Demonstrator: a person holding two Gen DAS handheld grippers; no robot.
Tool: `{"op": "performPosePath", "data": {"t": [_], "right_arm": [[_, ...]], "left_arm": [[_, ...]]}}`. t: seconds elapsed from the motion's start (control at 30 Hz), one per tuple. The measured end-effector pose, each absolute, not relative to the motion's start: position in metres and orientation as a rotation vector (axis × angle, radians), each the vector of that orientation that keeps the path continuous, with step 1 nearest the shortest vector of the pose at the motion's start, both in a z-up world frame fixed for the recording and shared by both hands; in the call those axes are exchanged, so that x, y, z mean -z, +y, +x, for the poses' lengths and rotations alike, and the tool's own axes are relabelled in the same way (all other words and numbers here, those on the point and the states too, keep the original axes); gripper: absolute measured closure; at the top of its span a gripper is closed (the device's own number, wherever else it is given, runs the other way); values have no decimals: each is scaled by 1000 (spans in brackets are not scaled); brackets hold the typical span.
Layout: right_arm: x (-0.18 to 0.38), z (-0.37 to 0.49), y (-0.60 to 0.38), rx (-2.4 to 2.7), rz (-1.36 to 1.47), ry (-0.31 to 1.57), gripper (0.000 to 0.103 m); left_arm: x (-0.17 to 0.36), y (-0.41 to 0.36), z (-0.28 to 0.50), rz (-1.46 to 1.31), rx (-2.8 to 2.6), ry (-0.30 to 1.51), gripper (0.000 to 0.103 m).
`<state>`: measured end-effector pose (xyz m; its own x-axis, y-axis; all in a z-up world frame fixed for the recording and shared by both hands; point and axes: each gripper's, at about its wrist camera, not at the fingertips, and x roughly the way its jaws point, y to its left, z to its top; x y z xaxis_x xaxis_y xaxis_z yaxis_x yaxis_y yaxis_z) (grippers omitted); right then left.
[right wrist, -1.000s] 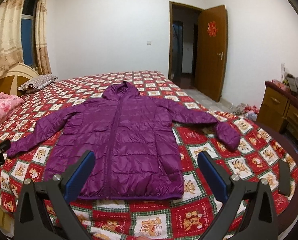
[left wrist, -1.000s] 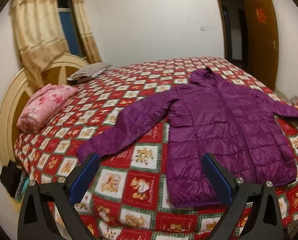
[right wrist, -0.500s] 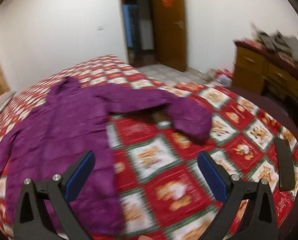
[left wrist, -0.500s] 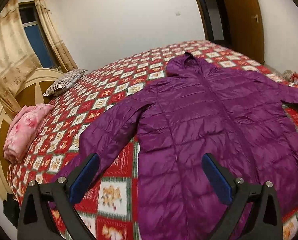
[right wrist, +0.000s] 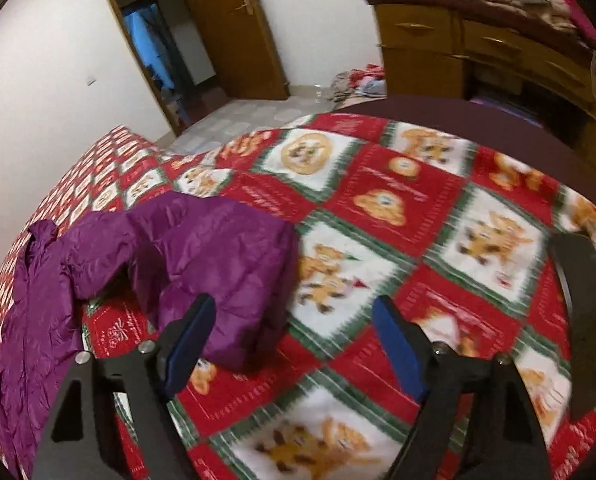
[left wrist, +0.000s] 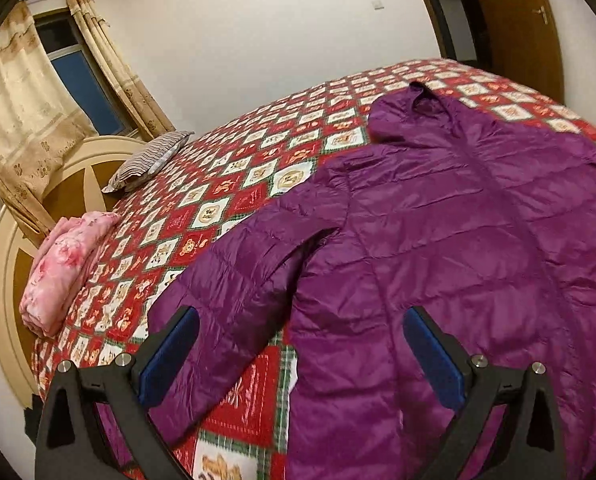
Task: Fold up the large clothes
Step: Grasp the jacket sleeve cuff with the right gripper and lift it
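Since the earlier frames both grippers have moved in closer over the bed [left wrist: 258, 184], and the purple jacket [left wrist: 457, 248] now fills more of each view. The jacket lies flat and face up on the red patterned bedspread, hood toward the far edge, both sleeves spread outward. Left gripper [left wrist: 298, 350]: fingers set wide, nothing between the pads; the near sleeve [left wrist: 234, 292] lies below and between them, not gripped. Right gripper [right wrist: 294, 342]: fingers closing from their widest setting, nothing pressed between them; the cuff of the other sleeve [right wrist: 234, 272] lies just beside the left finger. A folded pink quilt [left wrist: 66, 268] and a striped pillow [left wrist: 150, 164] rest near the headboard, well apart from the jacket. A wooden dresser [right wrist: 477, 52] stands beyond the bed's foot
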<state>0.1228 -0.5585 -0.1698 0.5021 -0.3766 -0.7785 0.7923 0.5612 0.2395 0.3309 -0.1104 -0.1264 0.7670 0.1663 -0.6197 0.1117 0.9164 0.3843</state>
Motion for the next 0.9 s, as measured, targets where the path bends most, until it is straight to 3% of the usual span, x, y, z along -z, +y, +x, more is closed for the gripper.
{"op": "performPosePath", "data": {"t": [0.03,0.2,0.4,0.67,0.83,0.87,0.9], "right_arm": [[174,127,-561,753,646,750,27],[187,146,-570,695,616,827,83],[146,140,-611,865,468,791,96],[67,209,-563,807,170,682,98],[57,246,-528,705,161,670,98],[59,242,-528,710,168,660,83],[61,237,-528,720,170,654,37]], "left_arm": [[131,-111,338,427,-37,710,1],[141,-98,364,436,-62,743,1],[137,-60,397,446,-143,722,1],[134,-31,417,405,-177,738,1],[138,-35,414,394,-134,741,1],[138,-37,412,390,-119,729,1],[138,-38,410,384,-106,713,1]]}}
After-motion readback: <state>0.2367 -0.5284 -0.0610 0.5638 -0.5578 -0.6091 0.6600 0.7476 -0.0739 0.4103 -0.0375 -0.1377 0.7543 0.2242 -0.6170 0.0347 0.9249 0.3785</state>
